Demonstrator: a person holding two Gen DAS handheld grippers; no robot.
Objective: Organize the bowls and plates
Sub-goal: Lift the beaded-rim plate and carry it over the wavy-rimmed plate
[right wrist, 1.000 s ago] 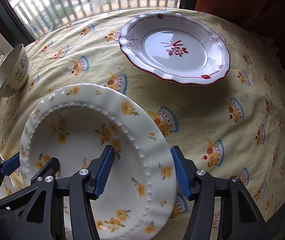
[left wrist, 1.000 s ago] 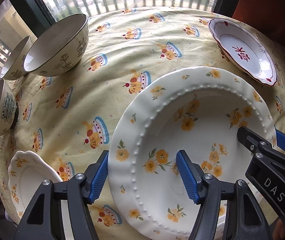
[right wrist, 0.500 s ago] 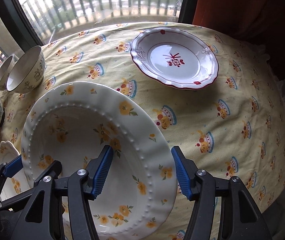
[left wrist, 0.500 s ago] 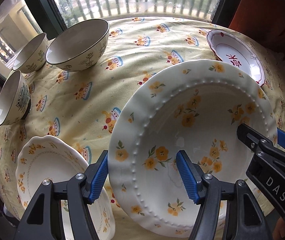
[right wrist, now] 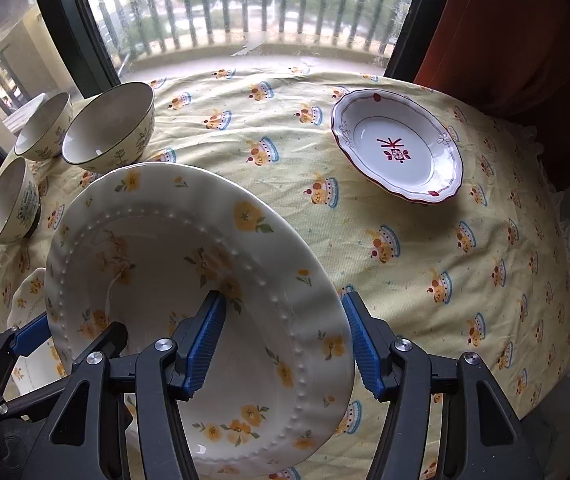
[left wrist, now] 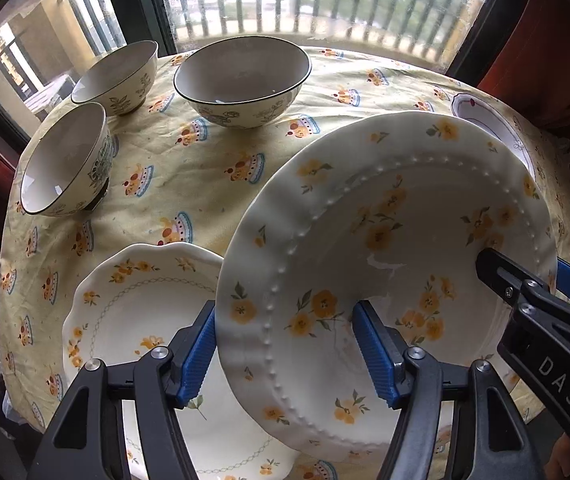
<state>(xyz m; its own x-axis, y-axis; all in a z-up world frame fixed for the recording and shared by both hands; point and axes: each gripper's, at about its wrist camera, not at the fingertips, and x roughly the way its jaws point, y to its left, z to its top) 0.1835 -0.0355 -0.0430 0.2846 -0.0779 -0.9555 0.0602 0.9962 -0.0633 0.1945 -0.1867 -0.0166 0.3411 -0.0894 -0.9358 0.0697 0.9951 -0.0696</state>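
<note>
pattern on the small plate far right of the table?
White, scalloped dark-red edge, grey line decoration on the rim, red motif in the centre. The red-rimmed plate shows best in the right wrist view.

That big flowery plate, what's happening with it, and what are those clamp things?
A person is tidying dishes with two hand-held tongs. The left tongs and the right tongs each pinch an opposite rim of the large yellow-flowered plate, held tilted above the tablecloth. A smaller scalloped plate lies below it, three bowls stand near the window, and a red-trimmed plate sits apart.
</note>
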